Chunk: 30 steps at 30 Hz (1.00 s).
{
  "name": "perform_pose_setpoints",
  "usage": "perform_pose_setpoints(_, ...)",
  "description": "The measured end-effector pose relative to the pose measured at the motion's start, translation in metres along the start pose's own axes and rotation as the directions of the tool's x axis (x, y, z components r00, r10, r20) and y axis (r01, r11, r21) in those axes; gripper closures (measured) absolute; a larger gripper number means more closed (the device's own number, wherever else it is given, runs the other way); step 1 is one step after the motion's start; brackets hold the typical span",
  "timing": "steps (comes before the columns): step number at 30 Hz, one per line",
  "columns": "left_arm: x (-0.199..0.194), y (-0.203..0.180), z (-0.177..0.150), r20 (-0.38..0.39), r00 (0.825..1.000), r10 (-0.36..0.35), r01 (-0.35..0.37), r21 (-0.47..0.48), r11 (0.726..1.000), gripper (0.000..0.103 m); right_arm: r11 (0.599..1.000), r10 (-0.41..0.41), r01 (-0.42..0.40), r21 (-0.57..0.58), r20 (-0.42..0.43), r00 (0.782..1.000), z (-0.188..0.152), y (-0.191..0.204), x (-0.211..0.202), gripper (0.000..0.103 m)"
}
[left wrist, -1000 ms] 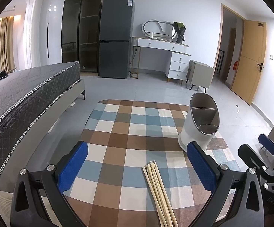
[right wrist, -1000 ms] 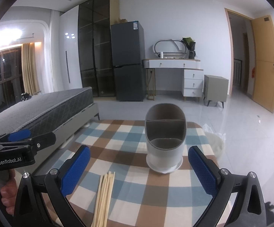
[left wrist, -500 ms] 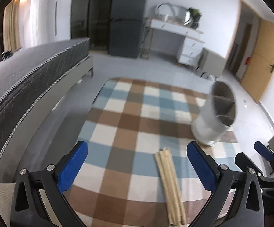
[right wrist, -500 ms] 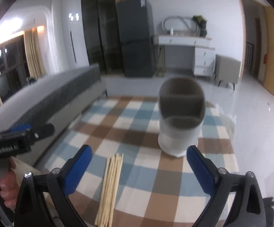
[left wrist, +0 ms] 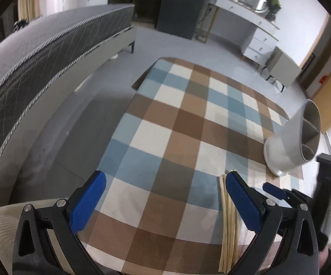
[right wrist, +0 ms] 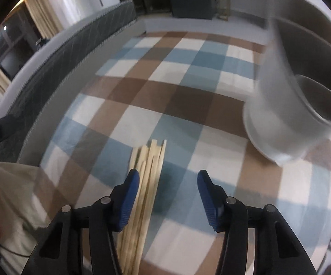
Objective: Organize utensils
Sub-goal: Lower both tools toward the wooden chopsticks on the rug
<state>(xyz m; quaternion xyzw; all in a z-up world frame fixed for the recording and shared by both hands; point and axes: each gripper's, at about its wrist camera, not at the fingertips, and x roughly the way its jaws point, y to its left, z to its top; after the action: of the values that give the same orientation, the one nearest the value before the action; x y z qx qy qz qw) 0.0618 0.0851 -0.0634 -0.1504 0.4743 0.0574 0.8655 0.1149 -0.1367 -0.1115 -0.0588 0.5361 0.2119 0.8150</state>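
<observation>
Both views look steeply down on a counter [left wrist: 188,128] covered by a checked cloth in brown, blue and cream.

Left tongs [left wrist: 165,200]: jaws wide apart, nothing between the blue pads. They hang over bare cloth at the lower centre of the left wrist view.

Right tongs [right wrist: 169,196]: jaws have just been closing and now stand at a middling gap, not pressing on anything. In the right wrist view the left pad [right wrist: 128,197] sits over the near part of a bundle of pale wooden chopsticks [right wrist: 148,160]; whether it touches them cannot be told. Part of the bundle lies in the gap, toward its left side.

The chopsticks lie flat on the cloth, close together, their far ends at centre frame in the right wrist view; in the left wrist view they run along the lower right [left wrist: 228,226], partly behind the right-hand pad.

A white utensil holder [right wrist: 286,105] with divided compartments stands upright on the cloth at the right of both views, apart from the chopsticks. It is blurred in the right wrist view.

A grey bed [left wrist: 39,57] runs along the left.
</observation>
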Motion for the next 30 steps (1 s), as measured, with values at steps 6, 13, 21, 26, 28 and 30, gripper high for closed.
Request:
perform_pose_setpoints(6, 0.012, 0.018, 0.005, -0.064, 0.998, -0.017, 0.012, -0.086, 0.996, 0.002, 0.998, 0.046, -0.049, -0.029, -0.078, 0.996, 0.017, 0.003, 0.019, 0.076)
perform_pose_setpoints(13, 0.012, 0.019, 0.005, -0.077, 0.996, -0.043, 0.035, -0.094, 0.995, 0.002, 0.997, 0.081, -0.082, -0.003, -0.148, 0.986, 0.013, 0.004, 0.036, 0.083)
perform_pose_setpoints(21, 0.019, 0.017, 0.003, -0.084, 0.996, -0.021, 0.015, -0.072, 0.997, 0.002, 0.990, 0.131, -0.125, 0.059, -0.105, 0.986, 0.009, -0.008, 0.028, 0.100)
perform_pose_setpoints(26, 0.031, 0.006, -0.003, -0.117, 0.993, 0.009, -0.014, -0.036, 0.999, 0.002, 0.974, 0.183, -0.178, 0.143, -0.027, 0.983, 0.005, -0.025, 0.013, 0.101)
perform_pose_setpoints(28, 0.038, -0.001, -0.007, -0.147, 0.989, 0.003, -0.005, -0.016, 1.000, 0.002, 0.967, 0.194, -0.196, 0.166, 0.029, 0.981, 0.004, -0.032, 0.000, 0.101)
perform_pose_setpoints(30, 0.048, -0.011, -0.012, -0.187, 0.982, -0.005, 0.007, 0.009, 1.000, 0.002, 0.959, 0.203, -0.215, 0.184, 0.080, 0.976, 0.003, -0.039, -0.011, 0.101)
